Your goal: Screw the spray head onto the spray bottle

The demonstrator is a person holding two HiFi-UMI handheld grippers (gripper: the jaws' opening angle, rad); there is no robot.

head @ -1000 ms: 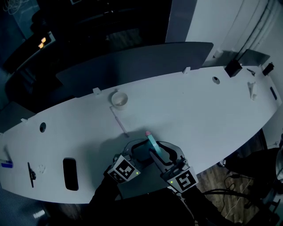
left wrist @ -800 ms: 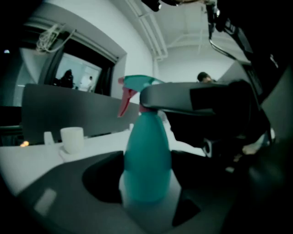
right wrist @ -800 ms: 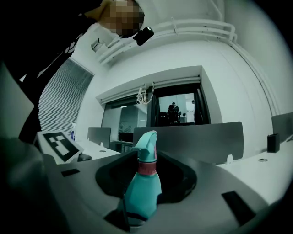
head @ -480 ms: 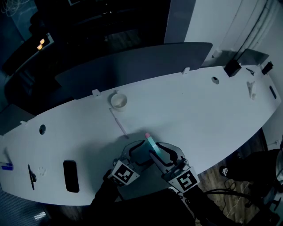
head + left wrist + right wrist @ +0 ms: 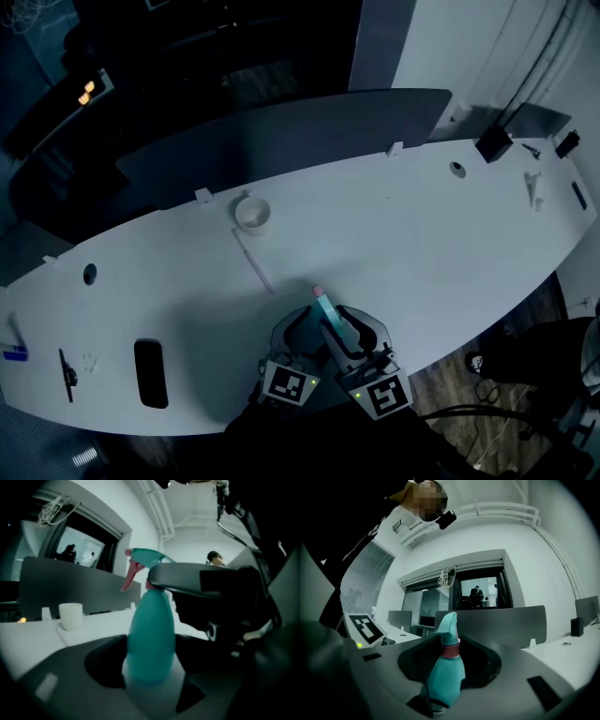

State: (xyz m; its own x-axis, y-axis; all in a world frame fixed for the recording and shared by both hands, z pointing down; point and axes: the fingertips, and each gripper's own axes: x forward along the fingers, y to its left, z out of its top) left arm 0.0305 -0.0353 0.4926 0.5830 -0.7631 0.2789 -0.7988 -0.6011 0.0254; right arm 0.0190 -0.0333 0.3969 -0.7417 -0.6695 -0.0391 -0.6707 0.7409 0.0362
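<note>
The spray bottle [image 5: 151,639] is held upright between the two tools, at the near edge of the white bench [image 5: 422,225] and about midway along its length. The teal spray head [image 5: 146,557] is seated on the bottle's neck, with its pink trigger pointed to the far left in the left gripper view. Whether the bottle's base rests on the bench cannot be told.

The left tool [image 5: 151,663] is set low on the bottle. Its jaws have just been closing, and the bottle's lower body is caught between them – they are seen pressed against its sides. The right tool [image 5: 451,651] is placed higher, its jaws closed on the pink collar at the foot of the spray head. In the left gripper view one of its jaws is seen crossing just below the trigger, to the right of the neck. In the head view the two marker cubes are seen side by side at the near edge, the left one just left of the right, with the bottle directly beyond them.

Farther across the bench, to the left of the bottle and well apart from it, a white cup [image 5: 252,214] is stood. A thin pale stick [image 5: 255,264] is laid between cup and bottle – touching neither tool. A flat black object [image 5: 149,369] is laid near the bench's left end.
</note>
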